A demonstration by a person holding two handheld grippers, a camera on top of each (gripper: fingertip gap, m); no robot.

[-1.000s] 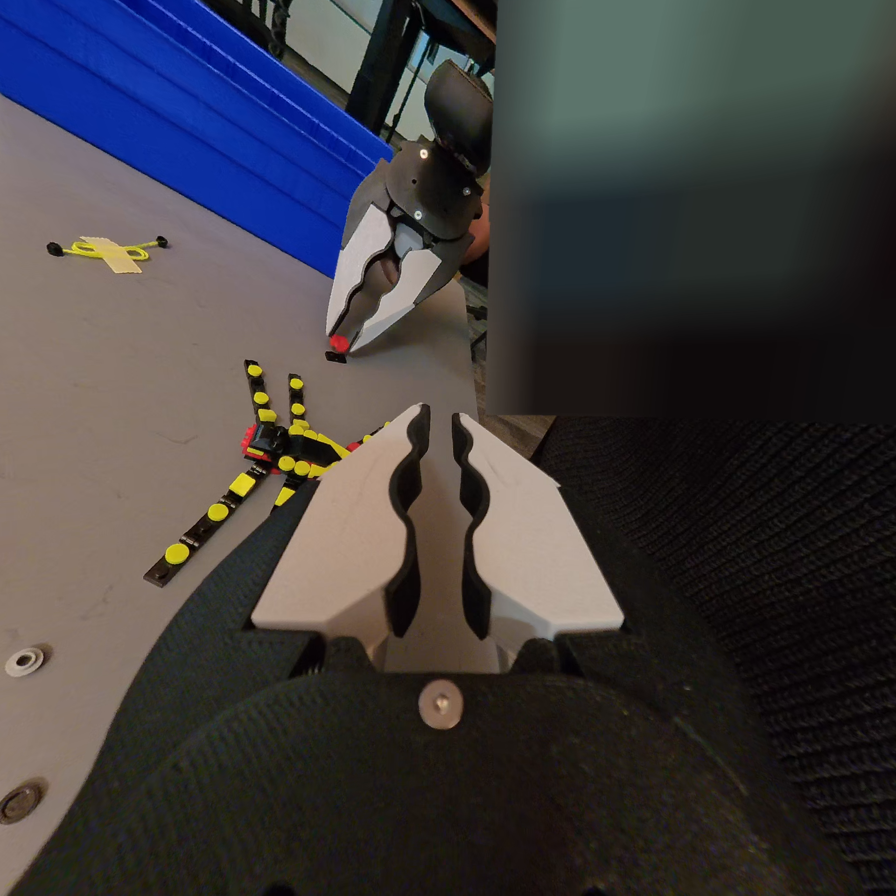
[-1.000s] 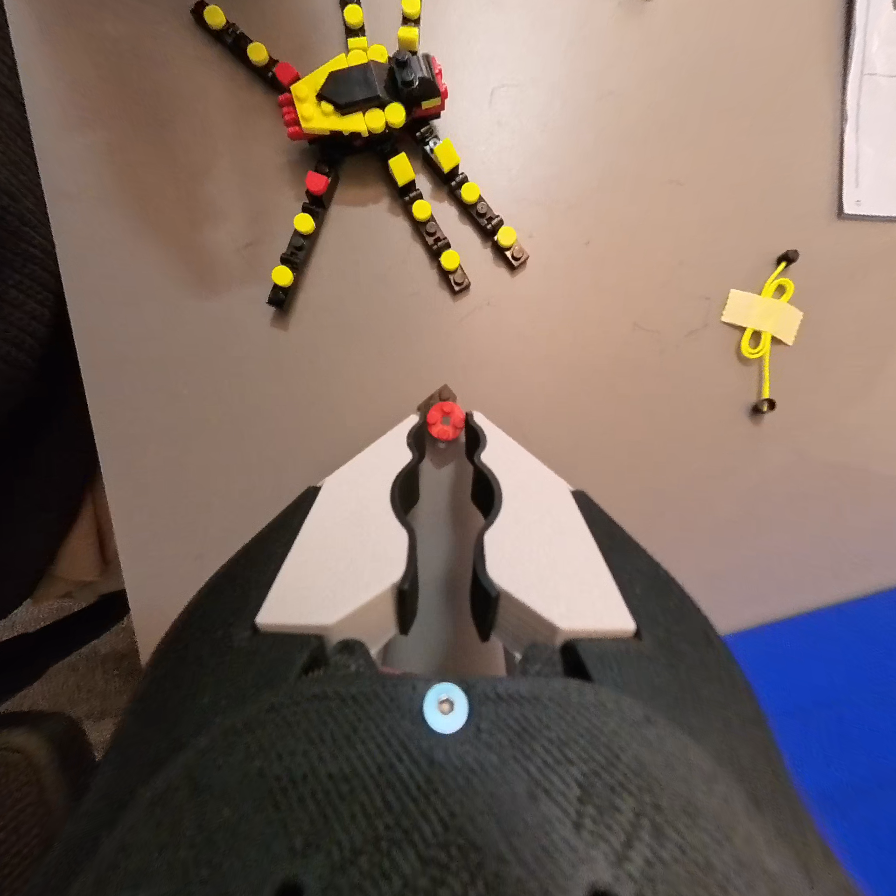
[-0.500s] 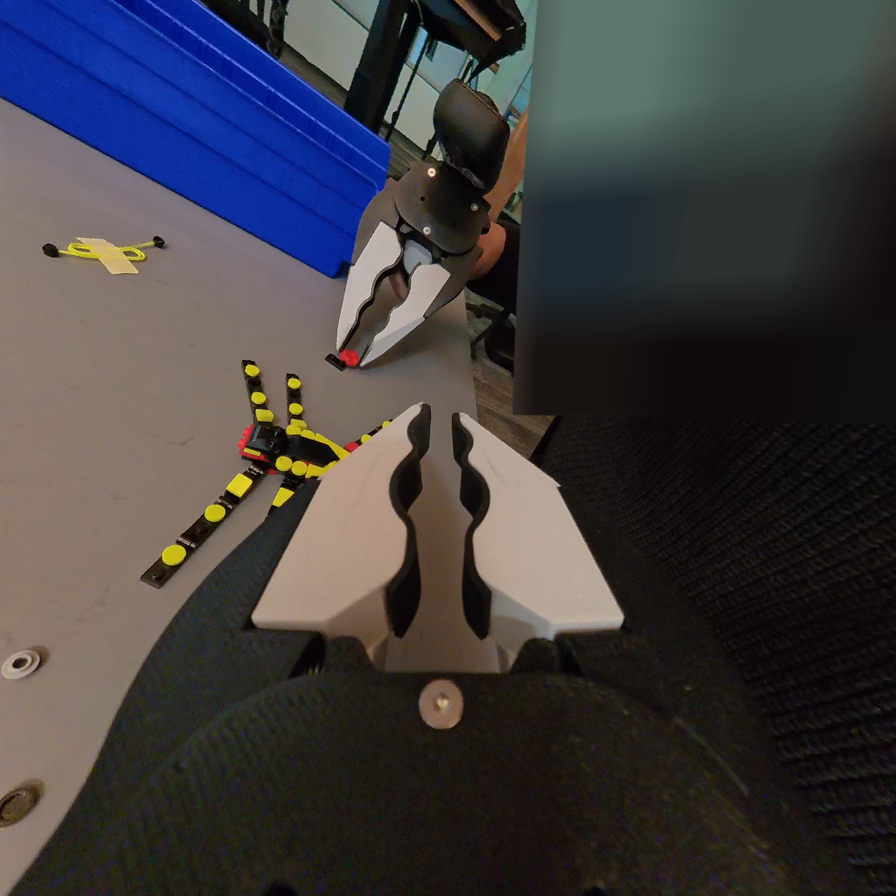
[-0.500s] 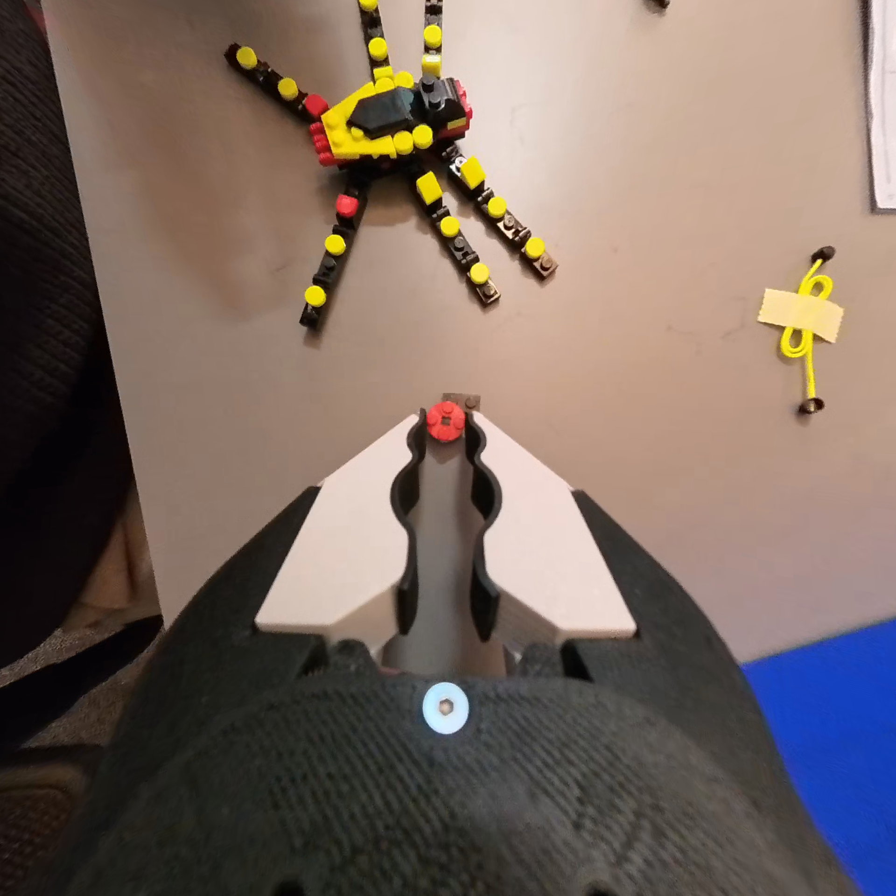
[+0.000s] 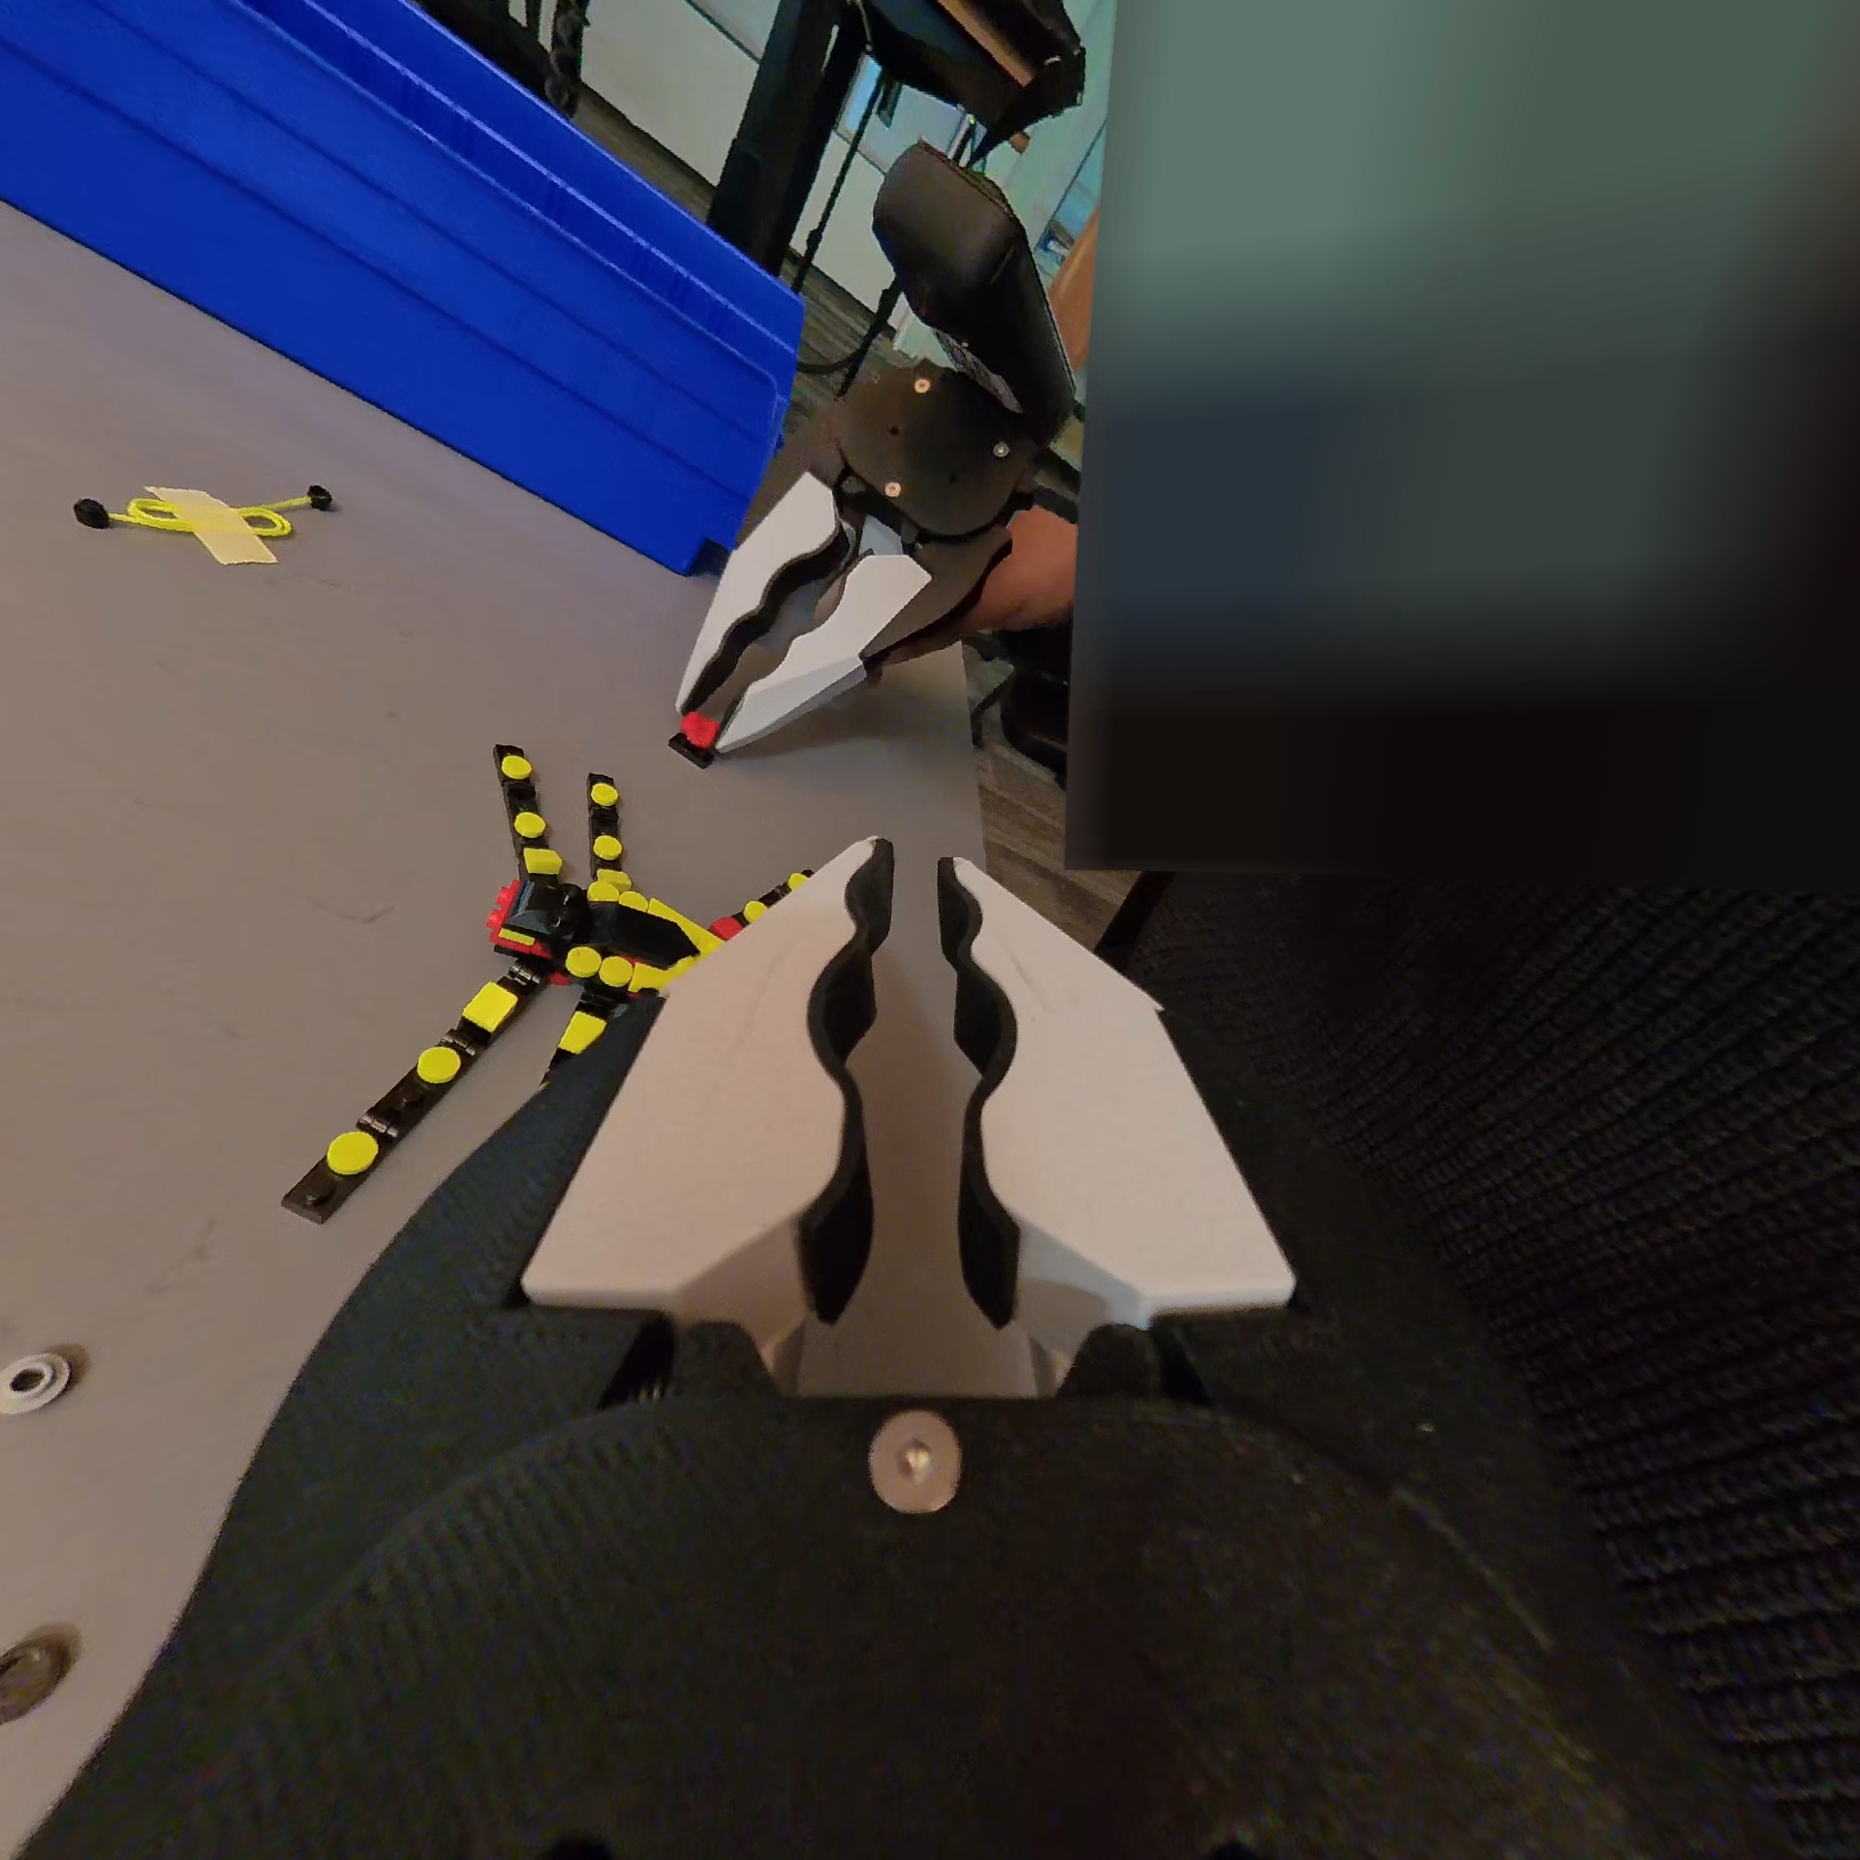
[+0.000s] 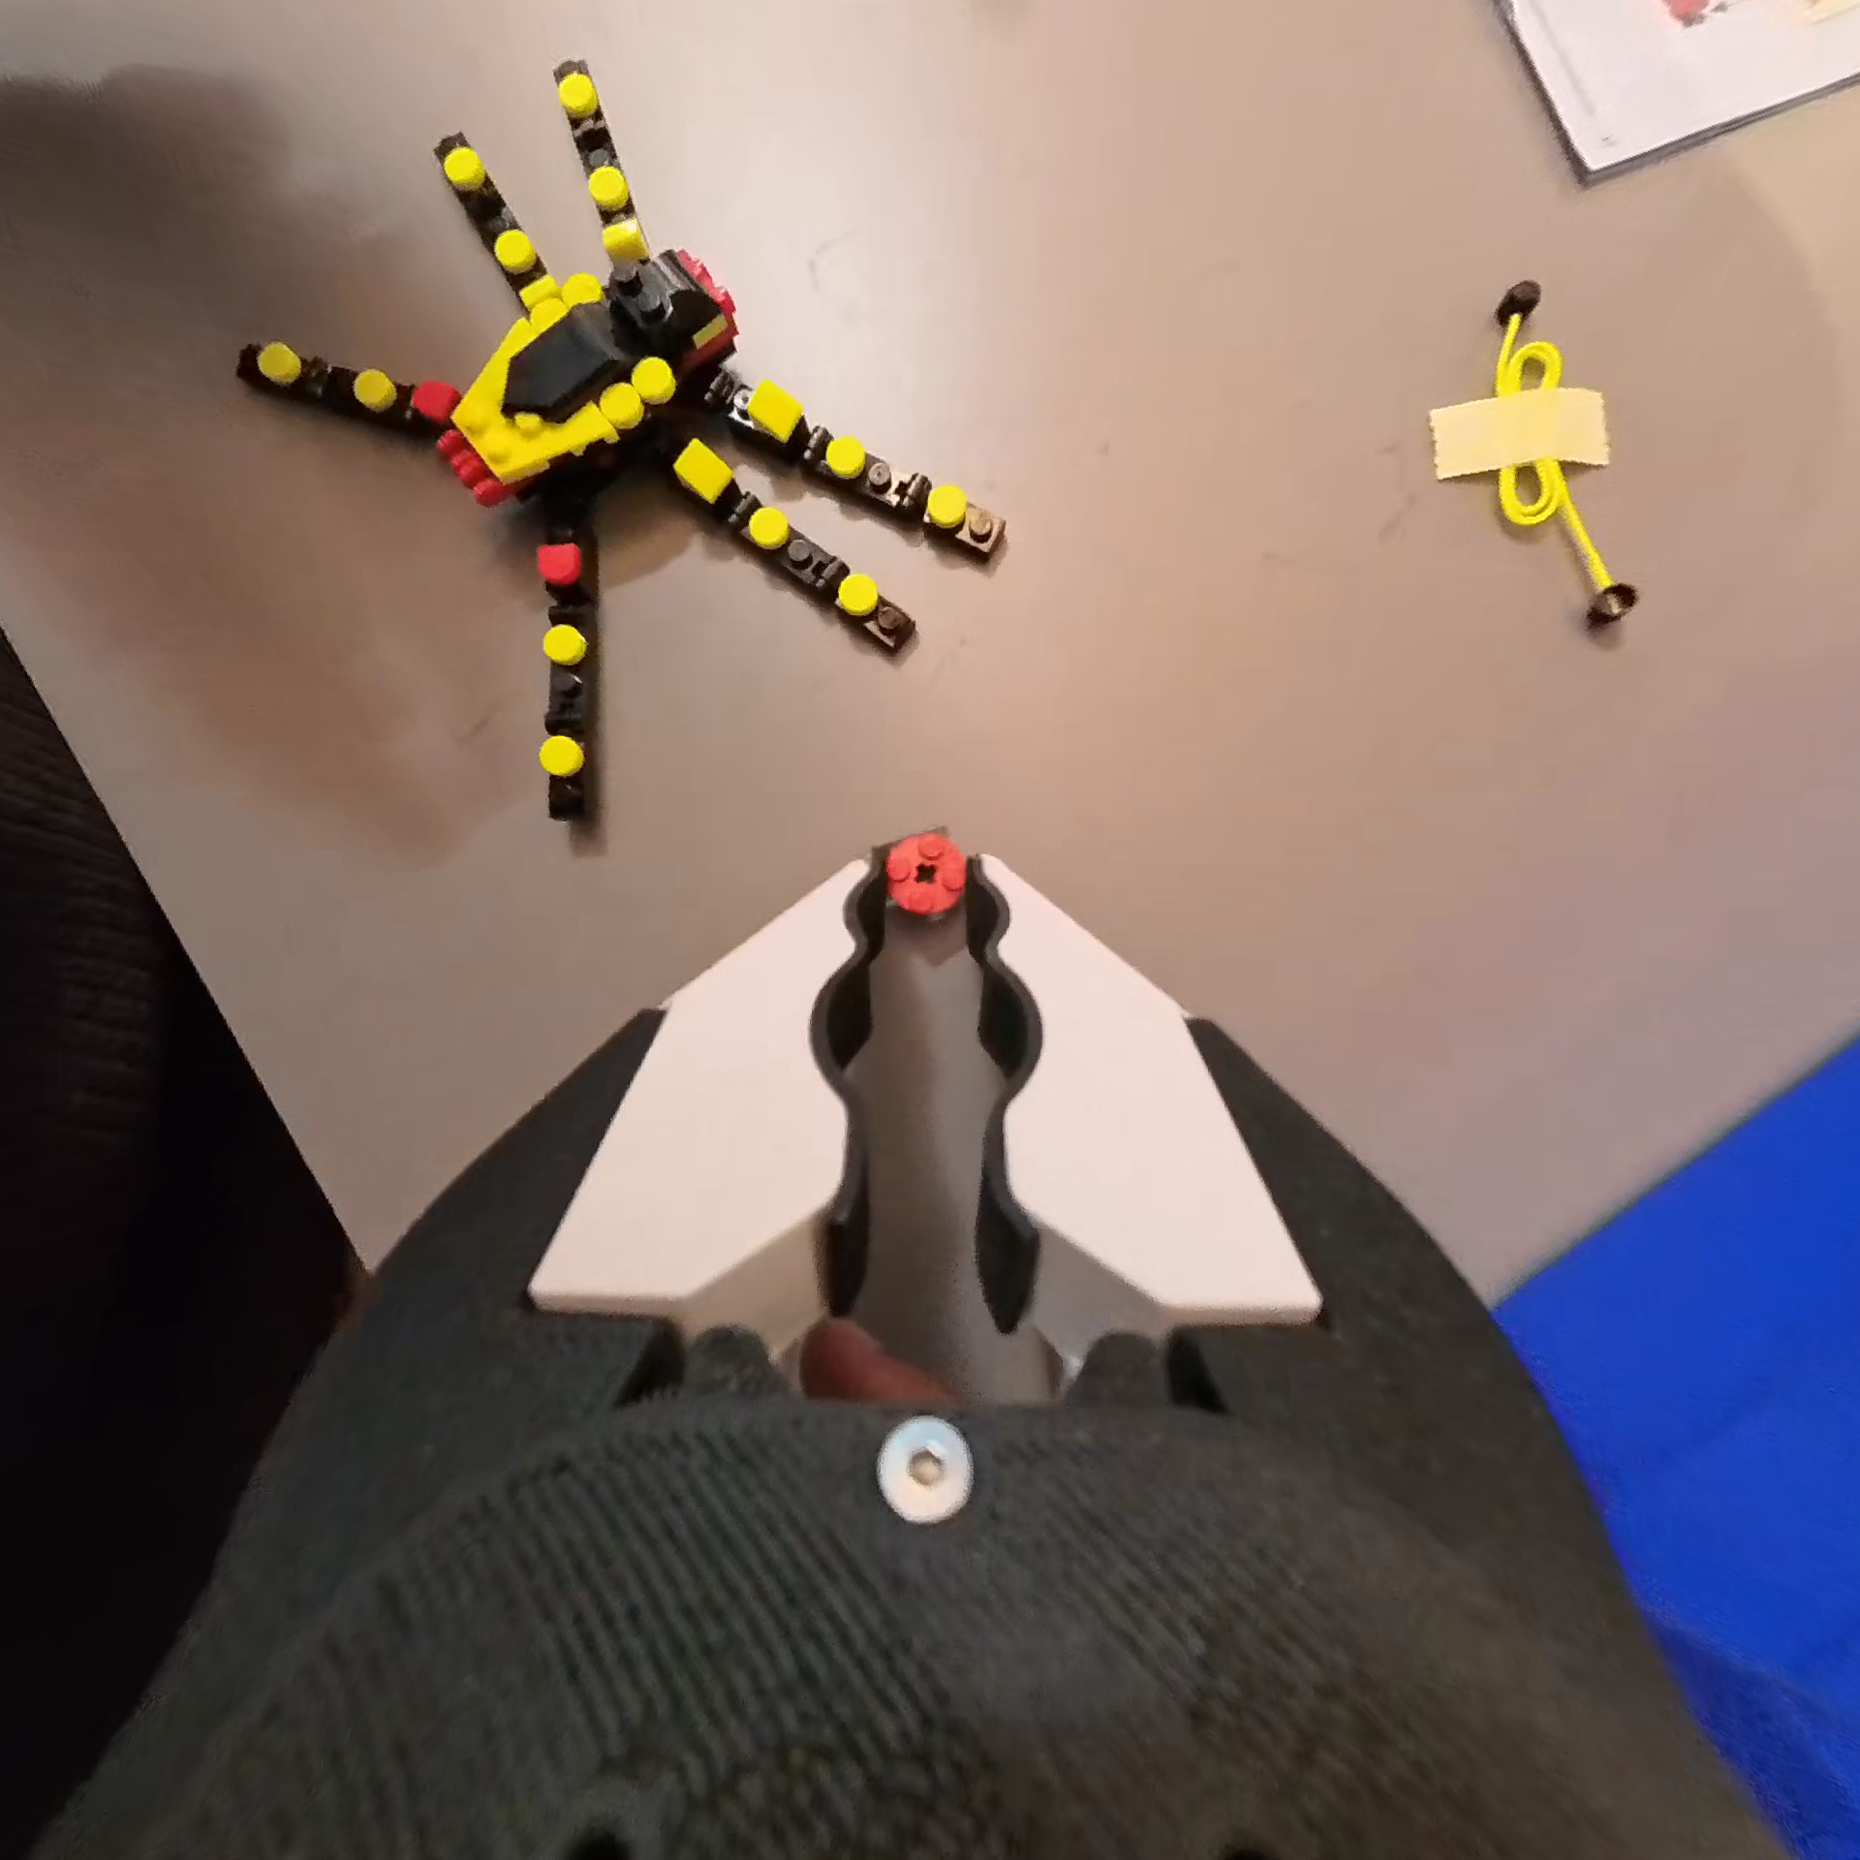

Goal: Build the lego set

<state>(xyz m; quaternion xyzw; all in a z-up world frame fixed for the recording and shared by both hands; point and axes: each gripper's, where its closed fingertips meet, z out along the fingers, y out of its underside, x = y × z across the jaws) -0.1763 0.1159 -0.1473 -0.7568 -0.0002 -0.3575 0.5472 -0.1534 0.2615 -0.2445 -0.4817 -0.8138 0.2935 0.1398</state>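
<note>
Right tongs point(image 6: 927, 874): we are pinching a small round red stud point(image 6: 926, 875) at the very tips; in the left view it is pressing onto a small black plate point(image 5: 689, 747) lying on the table point(image 5: 252, 705).
Left tongs point(image 5: 914, 866): we are holding them empty, tips slightly apart, beside the spider.
Step in hand, our judgement: seating the stud; we are aiming to press straight down and keep the plate from sliding.
Spider model point(image 6: 594, 403): lying flat, well apart from the stud, legs splayed.
Around: taped yellow cord point(image 6: 1530, 453), paper sheet point(image 6: 1661, 81), blue bin point(image 5: 403, 252).
In the way: nothing between stud and spider; the table edge is near.
</note>
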